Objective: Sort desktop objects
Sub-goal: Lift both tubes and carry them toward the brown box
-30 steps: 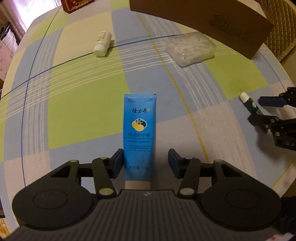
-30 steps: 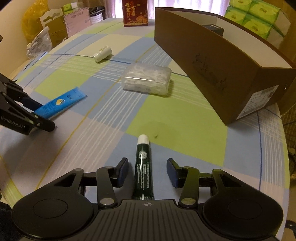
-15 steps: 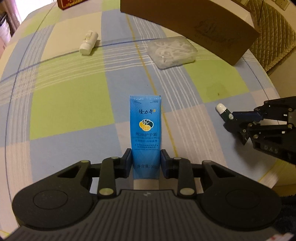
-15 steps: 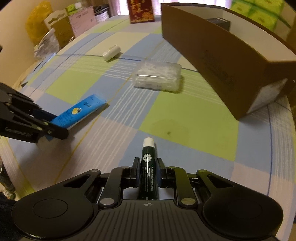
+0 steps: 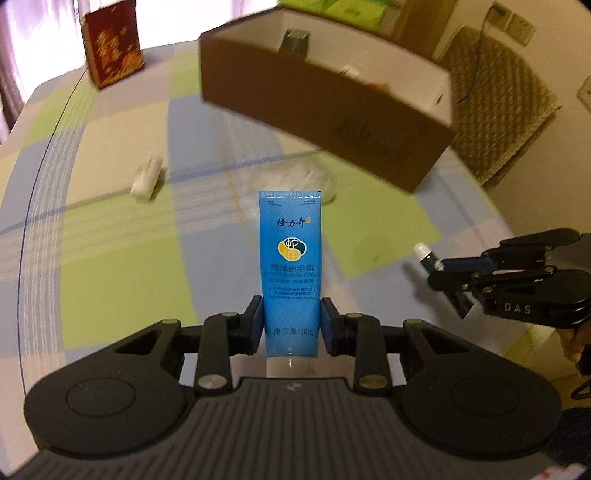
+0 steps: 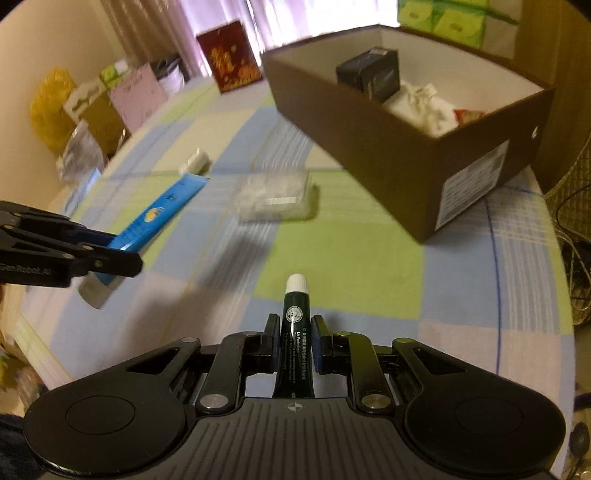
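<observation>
Brown box [image 6: 369, 155], checked tablecloth [image 6: 351, 258], pink curtains [image 6: 221, 14]

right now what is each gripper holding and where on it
Left gripper: blue hand cream tube, gripped near its cap end. Right gripper: dark green white-capped lip balm tube, gripped around its lower body.

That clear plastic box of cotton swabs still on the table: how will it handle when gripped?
The clear swab box looks thin-walled, so it may flex or pop open under a squeeze. Probably light. Flat-bottomed, so it is unlikely to roll; its smooth plastic may slip.
</observation>
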{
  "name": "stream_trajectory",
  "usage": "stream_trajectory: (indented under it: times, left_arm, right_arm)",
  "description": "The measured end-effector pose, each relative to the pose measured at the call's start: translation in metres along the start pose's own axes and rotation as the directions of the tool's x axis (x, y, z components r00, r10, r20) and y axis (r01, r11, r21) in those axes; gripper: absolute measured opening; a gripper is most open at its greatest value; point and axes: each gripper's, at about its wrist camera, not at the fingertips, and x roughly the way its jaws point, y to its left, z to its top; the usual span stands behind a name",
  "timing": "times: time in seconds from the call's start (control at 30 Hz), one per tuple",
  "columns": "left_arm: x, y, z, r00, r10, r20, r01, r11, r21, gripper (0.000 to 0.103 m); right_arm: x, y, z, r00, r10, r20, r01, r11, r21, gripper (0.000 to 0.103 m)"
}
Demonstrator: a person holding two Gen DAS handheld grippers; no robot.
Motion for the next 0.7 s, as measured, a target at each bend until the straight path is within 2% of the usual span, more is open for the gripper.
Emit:
stream_trajectory:
  times: [0.2,0.43,0.7]
  left_arm:
    - [-0.010,-0.015,0.036,0.996,-0.054,0.064,0.052,0.998,0.038,0.026]
    - [-0.018,-0.034,0.088,0.984,-0.096,0.151,0.081,0.992,0.101,0.026]
    - [-0.011,-0.056,0.160,0.963,-0.143,0.229,0.113,0.984,0.135,0.026]
  right_arm:
    - [-0.035,-0.013,0.028,0.996,0.005,0.094,-0.007,1.000,0.020,0.014]
    - [-0.064,-0.035,0.075,0.979,-0.009,0.205,0.000,0.999,0.043,0.014]
    - [-0.061,-0.079,0.145,0.957,-0.075,0.281,0.045,0.993,0.109,0.014]
